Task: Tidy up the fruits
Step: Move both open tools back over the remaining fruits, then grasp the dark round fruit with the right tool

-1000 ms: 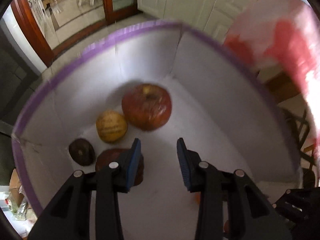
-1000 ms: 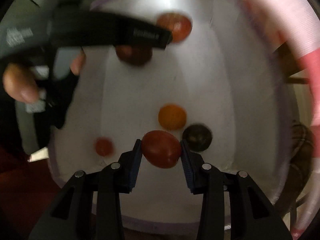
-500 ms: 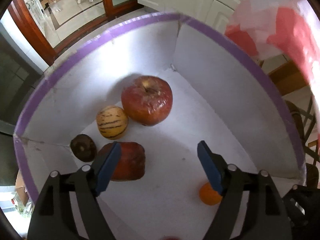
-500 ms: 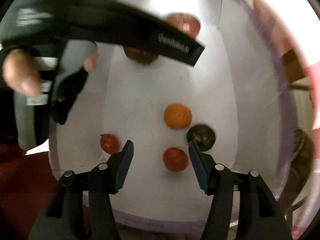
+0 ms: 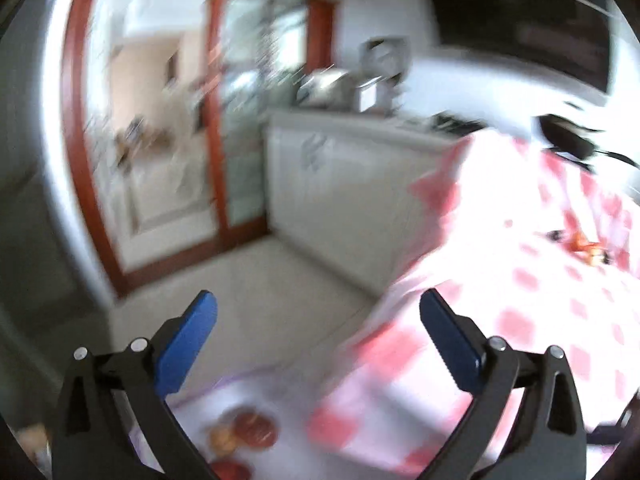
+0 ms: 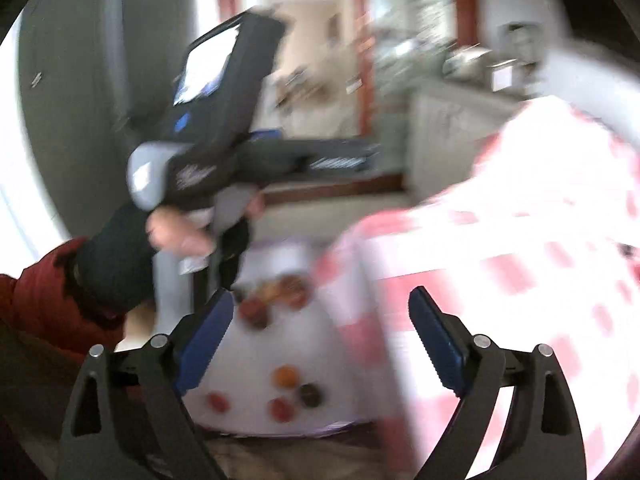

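Blue-padded jaws on both the left gripper (image 5: 318, 330) and the right gripper (image 6: 320, 330) have just been opening and now gape wide, holding nothing. Below and behind the right claw, the fruits (image 6: 286, 394) lie in the white box (image 6: 256, 368). That drop-off looks finished; next likely comes reaching toward the checked tablecloth (image 5: 532, 288) ahead for more.

Checked cloth (image 5: 540, 288) on the right, matt white card box (image 6: 256, 380), reddish glossy wood door frame (image 5: 78, 184), shiny metal pots (image 5: 324, 88).
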{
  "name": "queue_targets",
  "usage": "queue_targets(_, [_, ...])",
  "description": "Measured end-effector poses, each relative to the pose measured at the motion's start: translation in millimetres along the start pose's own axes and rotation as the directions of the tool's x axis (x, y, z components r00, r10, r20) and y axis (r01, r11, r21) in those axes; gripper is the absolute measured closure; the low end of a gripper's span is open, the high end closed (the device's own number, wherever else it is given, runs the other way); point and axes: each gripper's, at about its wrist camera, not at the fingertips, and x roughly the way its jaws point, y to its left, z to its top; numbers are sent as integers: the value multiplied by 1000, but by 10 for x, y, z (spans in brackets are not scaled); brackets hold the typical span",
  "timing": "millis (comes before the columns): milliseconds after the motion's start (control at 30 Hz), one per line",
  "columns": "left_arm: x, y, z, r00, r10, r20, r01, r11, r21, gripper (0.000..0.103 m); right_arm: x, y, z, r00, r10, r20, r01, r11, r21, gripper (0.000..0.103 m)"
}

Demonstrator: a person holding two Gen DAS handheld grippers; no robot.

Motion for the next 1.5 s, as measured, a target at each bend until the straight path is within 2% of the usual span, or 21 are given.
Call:
queue_targets(67, [52, -436, 140, 997, -76, 4, 76, 996, 52, 1, -281, -402, -27, 991, -117, 65, 112, 991, 79, 16])
queue_targets(100, [124, -771, 234, 989, -149, -23, 150, 985, 86, 1, -446, -653, -94, 977, -195, 84, 182, 973, 142, 16])
queue_targets(167, [313, -1292, 322, 966, -250, -72, 257, 959, 117, 2, -685, -1060, -212, 954, -287, 89, 257, 933, 253, 16])
queue_targets(233, [483, -1799, 323, 944, -304, -127, 320, 937, 137, 2, -911, -1584, -399, 915, -401, 40, 352, 844, 405, 16])
queue_targets(333, [965, -2609, 273, 894, -371, -250, 408, 906, 112, 2, -1154, -2221, -636, 860, -508, -49, 447, 704, 552, 16])
queue_targets(367, [1131, -2855, 273, 878, -391, -275, 427, 900, 85, 2, -1242, -2462, -728, 842, -534, -75, 467, 653, 596, 16])
queue_targets(400, [1289, -2977, 268, 866, -404, -295, 438, 897, 58, 2, -1250, -2628, -796, 831, -549, -93, 481, 624, 616, 15])
queue_targets(433, [1483, -3137, 266, 853, -413, -320, 441, 897, 16, 2, -1327, -2907, -862, 805, -578, -134, 515, 568, 642, 15])
queue_targets(533, [1903, -3484, 288, 841, -437, -320, 432, 897, -91, 2, -1445, -3392, -1115, 748, -631, -204, 578, 468, 669, 15])
queue_targets(567, [2008, -3503, 309, 839, -441, -318, 428, 896, -113, 2, -1456, -3585, -1126, 737, -640, -219, 583, 437, 685, 15])
queue_targets(667, [2343, -3669, 318, 836, -462, -297, 413, 885, -215, 2, -1403, -4076, -1114, 727, -641, -244, 577, 379, 723, 15])
queue_targets(700, [2385, -3651, 320, 834, -461, -303, 401, 884, -240, 2, -1372, -4221, -1103, 721, -645, -254, 584, 367, 724, 15])
queue_targets(833, [2512, -3540, 342, 800, -525, -290, 419, 835, -357, 2, -1138, -4643, -982, 711, -637, -298, 621, 369, 692, 15])
queue_targets(900, [2492, -3502, 336, 765, -585, -270, 480, 797, -366, 2, -989, -4871, -943, 716, -616, -328, 637, 386, 667, 19])
queue_targets(933, [2504, -3503, 332, 760, -588, -276, 481, 795, -369, 2, -938, -4951, -920, 717, -609, -340, 644, 390, 659, 22])
queue_targets(1067, [2522, -3566, 304, 760, -585, -285, 484, 801, -352, 2, -658, -5340, -815, 723, -579, -377, 662, 424, 619, 33])
queue_targets(1267, [2490, -3613, 311, 764, -576, -290, 486, 810, -329, 2, -379, -5723, -680, 712, -553, -433, 689, 430, 584, 43])
queue_targets(1333, [2501, -3595, 313, 762, -577, -294, 482, 808, -338, 2, -302, -5770, -634, 700, -562, -441, 703, 434, 564, 44])
queue_targets(1433, [2523, -3570, 308, 757, -581, -299, 476, 804, -356, 2, -189, -5817, -577, 664, -585, -466, 740, 420, 526, 45])
queue_targets(1467, [2526, -3558, 308, 756, -582, -298, 475, 802, -362, 2, -158, -5806, -556, 647, -595, -478, 756, 418, 504, 50])
queue_targets(1500, [2528, -3545, 305, 754, -585, -298, 475, 800, -367, 2, -150, -5775, -545, 640, -601, -479, 762, 417, 495, 64])
